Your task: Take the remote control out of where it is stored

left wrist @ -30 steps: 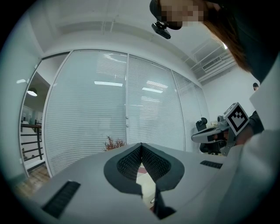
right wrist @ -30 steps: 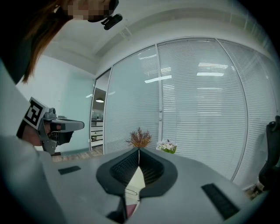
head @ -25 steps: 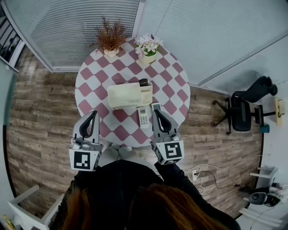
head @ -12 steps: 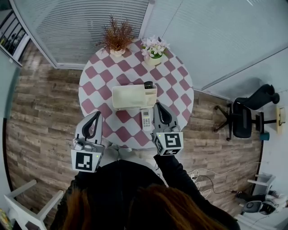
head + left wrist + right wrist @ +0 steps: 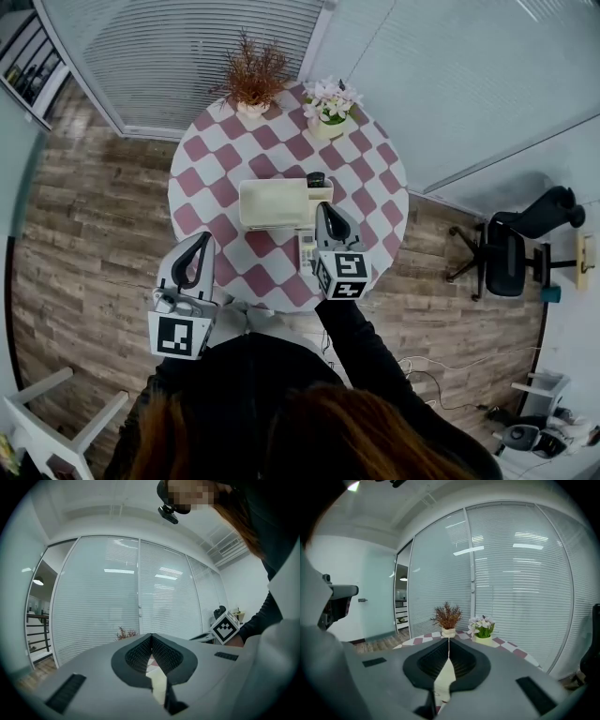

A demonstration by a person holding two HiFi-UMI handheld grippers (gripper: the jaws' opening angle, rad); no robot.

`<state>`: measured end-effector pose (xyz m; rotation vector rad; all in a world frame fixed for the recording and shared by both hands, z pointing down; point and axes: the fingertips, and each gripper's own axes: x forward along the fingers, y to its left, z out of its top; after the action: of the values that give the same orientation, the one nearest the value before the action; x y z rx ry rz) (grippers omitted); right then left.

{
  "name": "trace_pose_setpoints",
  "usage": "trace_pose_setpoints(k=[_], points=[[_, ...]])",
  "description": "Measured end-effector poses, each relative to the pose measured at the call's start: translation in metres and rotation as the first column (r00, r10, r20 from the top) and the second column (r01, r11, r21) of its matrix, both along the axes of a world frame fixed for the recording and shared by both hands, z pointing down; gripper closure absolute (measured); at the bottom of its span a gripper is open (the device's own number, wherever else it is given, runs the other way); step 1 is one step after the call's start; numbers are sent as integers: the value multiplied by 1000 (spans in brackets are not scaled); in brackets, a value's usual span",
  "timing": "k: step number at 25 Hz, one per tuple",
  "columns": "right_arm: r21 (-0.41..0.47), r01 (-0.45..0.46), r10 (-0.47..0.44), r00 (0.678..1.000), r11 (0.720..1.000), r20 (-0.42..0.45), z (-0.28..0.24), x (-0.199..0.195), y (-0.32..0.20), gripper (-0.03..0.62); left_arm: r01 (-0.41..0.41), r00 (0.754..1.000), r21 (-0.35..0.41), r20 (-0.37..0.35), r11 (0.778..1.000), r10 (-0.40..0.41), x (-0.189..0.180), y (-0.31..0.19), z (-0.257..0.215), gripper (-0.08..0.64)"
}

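On the round checkered table (image 5: 225,150) stands a cream storage box (image 5: 272,203). A dark object (image 5: 316,178) pokes up from the compartment at its right end. A white remote control (image 5: 306,249) lies flat on the cloth just in front of the box, partly hidden by my right gripper (image 5: 322,207). That gripper is shut and holds nothing, its tip over the box's right end. In the right gripper view the right gripper (image 5: 449,640) shows its jaws pressed together. My left gripper (image 5: 200,240) hangs at the table's near left edge, shut and holding nothing, and the left gripper (image 5: 151,636) points level in its own view.
A dried reddish plant (image 5: 255,80) and a pot of pale flowers (image 5: 330,101) stand at the table's far side. Window blinds run behind them. A black office chair (image 5: 511,253) is off to the right, and a white chair (image 5: 37,412) stands at the lower left on the wood floor.
My right gripper has moved forward and down, from beside the white remote to the box's right end. The left gripper has stayed where it was.
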<state>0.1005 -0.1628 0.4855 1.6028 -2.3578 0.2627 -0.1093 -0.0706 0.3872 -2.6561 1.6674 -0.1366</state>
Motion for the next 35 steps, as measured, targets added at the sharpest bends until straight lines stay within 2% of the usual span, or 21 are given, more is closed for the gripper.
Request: trace_pose_setpoints(k=[18, 28, 35], points=[[-51, -20, 17, 998, 998, -60, 47, 3, -50, 568, -5, 1000, -11, 5, 1000, 5, -1, -3, 2, 554], [-100, -49, 43, 997, 994, -62, 71, 5, -67, 400, 6, 1000, -19, 14, 1000, -6, -6, -1, 4, 554], [-129, -83, 72, 994, 988, -81, 87, 3, -77, 357, 19, 1000, -30, 24, 999, -19, -11, -1, 7, 554]])
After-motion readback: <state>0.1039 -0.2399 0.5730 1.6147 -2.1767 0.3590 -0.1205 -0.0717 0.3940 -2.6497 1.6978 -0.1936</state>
